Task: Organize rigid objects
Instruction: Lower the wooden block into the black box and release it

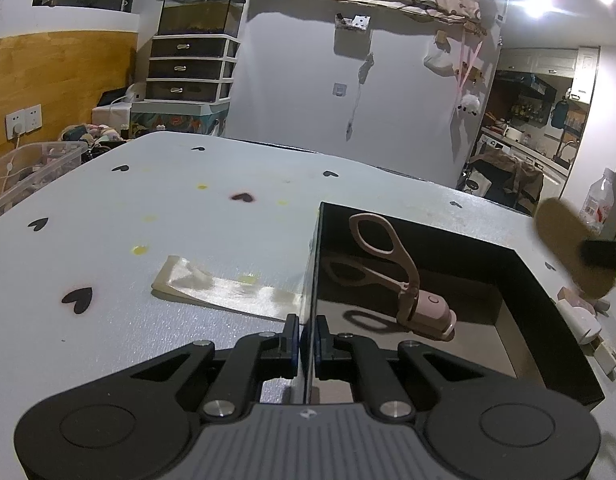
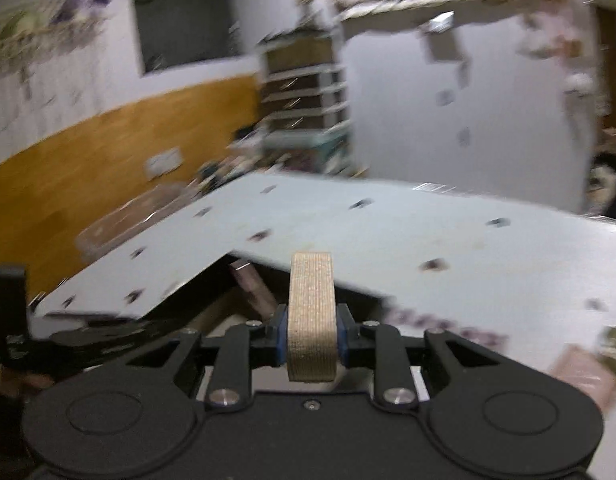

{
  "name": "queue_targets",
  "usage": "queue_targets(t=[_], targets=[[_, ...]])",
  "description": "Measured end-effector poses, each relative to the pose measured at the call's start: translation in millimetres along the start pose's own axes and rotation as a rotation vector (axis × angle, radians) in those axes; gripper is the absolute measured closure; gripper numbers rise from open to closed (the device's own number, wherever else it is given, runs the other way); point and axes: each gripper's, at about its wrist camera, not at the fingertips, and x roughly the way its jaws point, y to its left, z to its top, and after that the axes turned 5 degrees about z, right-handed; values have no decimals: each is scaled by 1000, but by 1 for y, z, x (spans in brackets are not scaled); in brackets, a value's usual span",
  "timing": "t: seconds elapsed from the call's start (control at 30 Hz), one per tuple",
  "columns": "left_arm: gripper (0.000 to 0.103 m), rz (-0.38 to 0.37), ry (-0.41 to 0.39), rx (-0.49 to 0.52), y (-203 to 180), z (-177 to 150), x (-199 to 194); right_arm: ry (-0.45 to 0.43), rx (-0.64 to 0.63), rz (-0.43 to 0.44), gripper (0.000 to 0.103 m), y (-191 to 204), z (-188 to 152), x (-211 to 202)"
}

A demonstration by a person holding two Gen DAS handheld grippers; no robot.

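Observation:
An open black box (image 1: 520, 264) sits on the pale heart-print table (image 1: 148, 220). My left gripper (image 1: 307, 340) is shut on the box's near-left wall. A pink scissor-handled tool (image 1: 408, 288) stands inside the box. In the blurred right wrist view my right gripper (image 2: 310, 336) is shut on a tan cork-like oval block (image 2: 310, 320), seen edge-on and held in the air over the box (image 2: 228, 304). In the left wrist view that block (image 1: 564, 248) hovers above the box's right side, with one dark finger (image 1: 604, 254) of the right gripper on it.
A clear plastic packet (image 1: 228, 288) lies flat on the table just left of the box. White and pink small items (image 1: 584, 316) crowd the table right of the box, behind them a plastic bottle (image 1: 600, 200). A clear bin (image 1: 32, 168) stands off the table's left edge.

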Motion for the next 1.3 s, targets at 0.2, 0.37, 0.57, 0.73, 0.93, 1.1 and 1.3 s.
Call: queue_targets(t=[0.2,0.37,0.57,0.73,0.93,1.1,1.3], targets=[[96,-15,-3,-10,3,1,0,158,18,108,78,24,8,66],[96,-28,2,-3,4,2,0,226,80,165,78,32,14,102],[95,-43,9,2,6,4,1,264,123,76,75,24,16,119],[95,-49,10,2,7,4,2,257,76,15,56,23,16,109],[95,-51,10,-3,8,4,2,216,58,-14,55,18,20,91],[95,-52,11,-5,9,4,2,186,61,-18,49,14,22,78],[95,-51,10,-4,9,4,2,136,47,12,25,16,22,57]])
